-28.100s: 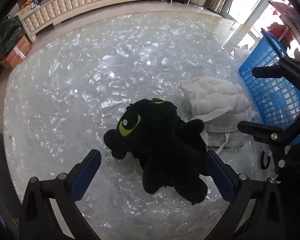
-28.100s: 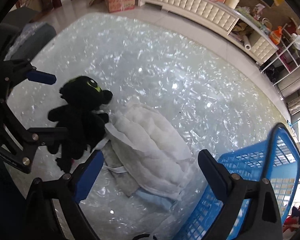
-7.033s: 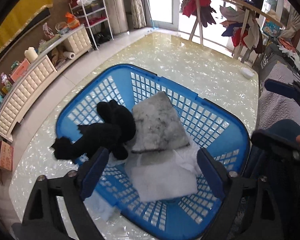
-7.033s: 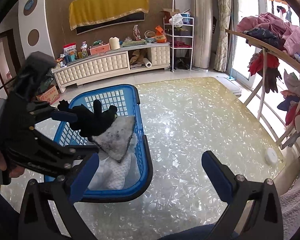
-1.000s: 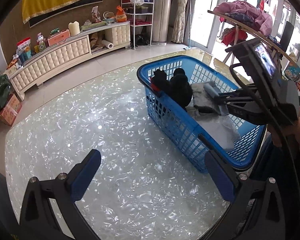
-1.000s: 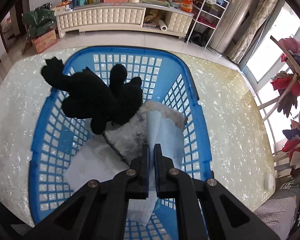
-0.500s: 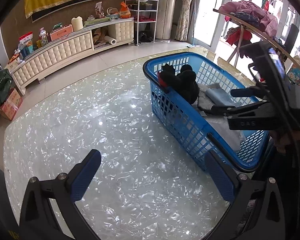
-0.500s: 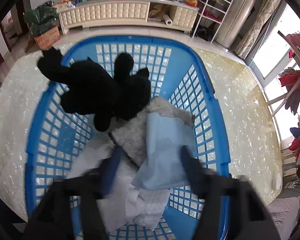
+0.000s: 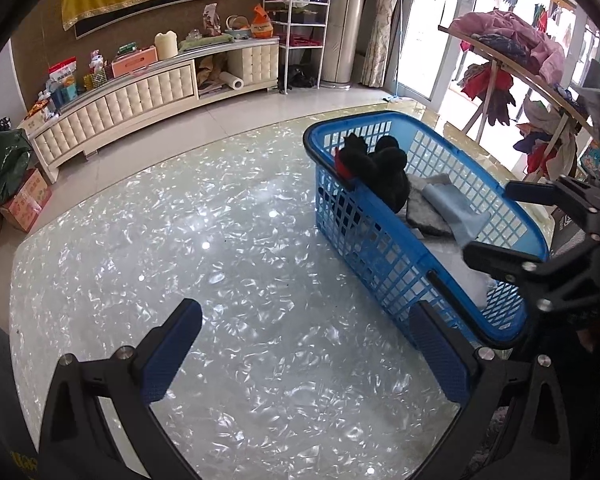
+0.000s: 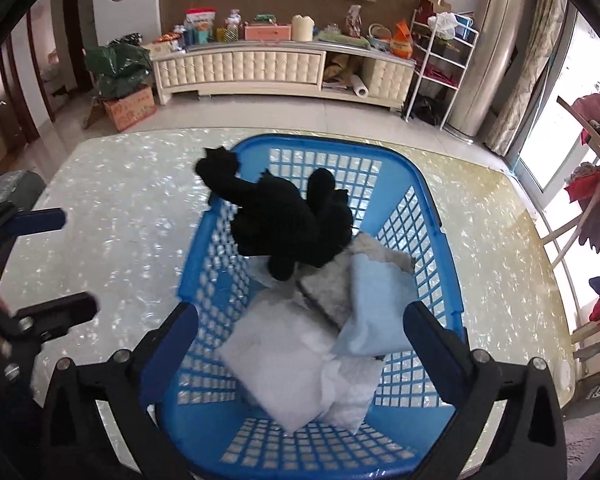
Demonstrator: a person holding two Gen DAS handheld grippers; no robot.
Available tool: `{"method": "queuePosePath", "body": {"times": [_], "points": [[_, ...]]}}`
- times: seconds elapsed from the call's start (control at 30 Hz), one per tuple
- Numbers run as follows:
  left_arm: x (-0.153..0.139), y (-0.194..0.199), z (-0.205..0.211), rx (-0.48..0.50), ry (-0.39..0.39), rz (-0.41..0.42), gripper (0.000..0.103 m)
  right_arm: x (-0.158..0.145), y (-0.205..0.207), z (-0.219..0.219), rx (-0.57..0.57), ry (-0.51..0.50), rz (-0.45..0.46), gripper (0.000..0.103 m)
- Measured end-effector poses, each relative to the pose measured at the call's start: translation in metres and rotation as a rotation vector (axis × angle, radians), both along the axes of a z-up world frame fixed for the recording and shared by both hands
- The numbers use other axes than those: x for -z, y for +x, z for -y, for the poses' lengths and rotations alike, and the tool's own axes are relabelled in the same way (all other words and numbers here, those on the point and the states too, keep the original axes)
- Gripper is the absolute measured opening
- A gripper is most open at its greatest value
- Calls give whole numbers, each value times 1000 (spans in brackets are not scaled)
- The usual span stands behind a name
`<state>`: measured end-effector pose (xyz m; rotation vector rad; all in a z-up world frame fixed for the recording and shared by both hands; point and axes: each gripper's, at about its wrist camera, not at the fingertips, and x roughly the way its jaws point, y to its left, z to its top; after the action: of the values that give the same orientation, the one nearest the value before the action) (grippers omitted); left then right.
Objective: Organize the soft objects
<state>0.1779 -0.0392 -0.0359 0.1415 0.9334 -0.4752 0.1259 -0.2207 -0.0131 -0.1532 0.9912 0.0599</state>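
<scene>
A blue basket (image 10: 432,216) stands on the pearly, glossy table (image 9: 220,240), near the table's right-hand side as the left wrist view shows it. All the soft things lie inside it. A black plush toy (image 10: 292,220) sits at the basket's far end, one limb draped over the basket's left rim. Just in front of the toy lies a grey fuzzy cloth (image 10: 332,288), partly covered on its right by a light blue cloth (image 10: 376,300). Nearer the basket's near end lie white padded cloths (image 10: 284,360), touching the grey and blue pieces.

The right gripper (image 10: 300,336) hovers above the near end of the basket with its jaws spread wide and nothing between them; its blue fingertips (image 10: 172,336) frame the white cloths from above. In the left wrist view the same gripper (image 9: 500,224) appears over the basket's near rim.

The left gripper (image 9: 306,348) hangs over the bare table to the left of the basket, also spread wide and holding nothing. The basket's long side (image 9: 380,248) runs just beside its right finger.
</scene>
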Motion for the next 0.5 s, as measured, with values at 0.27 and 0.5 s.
{"method": "queuePosePath", "body": {"times": [0.27,0.5], "points": [[-13,-10,2,16,24,40,103,-3,-17,14,14,54,11,102],[-27,-29,23,49,-26,65,103,-8,-32,28,33,99,27,102]]}}
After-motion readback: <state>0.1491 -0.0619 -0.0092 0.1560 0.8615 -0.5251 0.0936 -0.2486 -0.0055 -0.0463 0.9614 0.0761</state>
